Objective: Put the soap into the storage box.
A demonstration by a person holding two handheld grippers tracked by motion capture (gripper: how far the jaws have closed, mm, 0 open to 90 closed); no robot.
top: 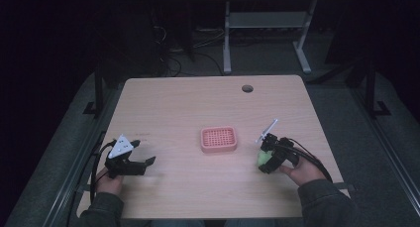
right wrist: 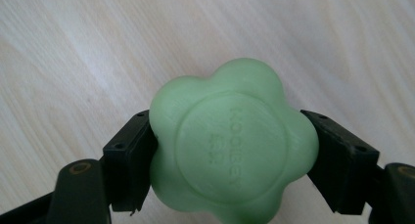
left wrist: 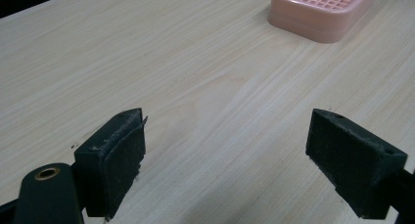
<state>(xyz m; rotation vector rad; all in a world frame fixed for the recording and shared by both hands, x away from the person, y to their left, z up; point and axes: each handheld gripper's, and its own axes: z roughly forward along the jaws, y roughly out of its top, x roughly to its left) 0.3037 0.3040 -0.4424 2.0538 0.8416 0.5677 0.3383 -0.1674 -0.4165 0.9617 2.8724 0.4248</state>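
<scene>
A pale green flower-shaped soap [right wrist: 230,145] sits clamped between the two black jaws of my right gripper [right wrist: 230,158], just above the wooden table. From above, that soap [top: 262,158] and right gripper [top: 270,157] are at the table's right front. A pink slotted soap dish [top: 219,139] rests mid-table, and it appears at the top of the left gripper view as the dish [left wrist: 320,11]. My left gripper [top: 143,162] is at the left front, held by a hand, with its jaws wide apart and nothing between them [left wrist: 225,155].
The light wooden table [top: 198,103] has a round cable hole [top: 247,88] near its far edge. A white table frame and cables stand on the dark floor beyond. Wide bare wood lies between both grippers and the dish.
</scene>
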